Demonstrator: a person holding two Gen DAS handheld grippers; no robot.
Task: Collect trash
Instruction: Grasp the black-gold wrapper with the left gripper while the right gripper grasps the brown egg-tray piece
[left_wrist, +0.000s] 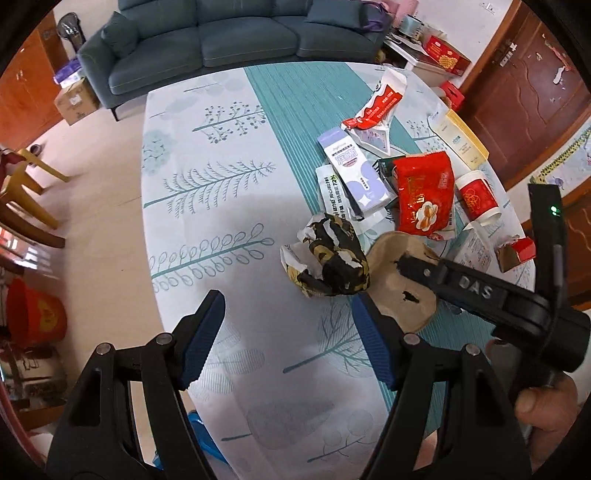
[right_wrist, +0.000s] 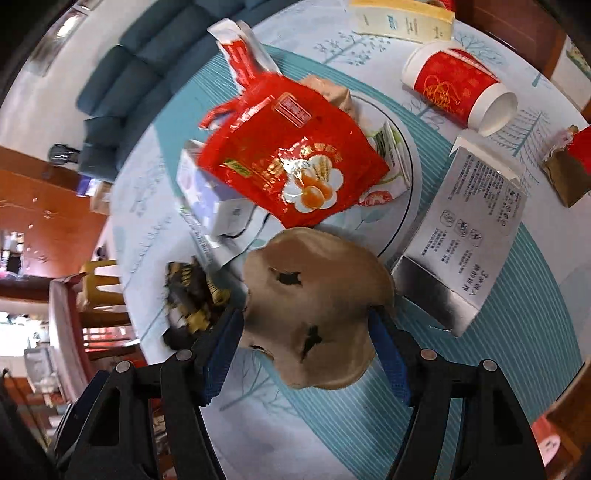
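While trash litters the table (left_wrist: 207, 155), left gripper (left_wrist: 288, 343) jaws wide over cloth, right gripper (right_wrist: 306, 354) jaws wide around tan paper piece (right_wrist: 317, 310).

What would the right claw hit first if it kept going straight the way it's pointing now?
The tan paper lid. It sits between the right claw's open blue pads, which do not look pressed on it. Depth is hard to judge, so it may already be brushing the lid; the tablecloth lies beneath.

Glossy red foil bag (right_wrist: 291, 158); matt brown paper tray (right_wrist: 317, 306).
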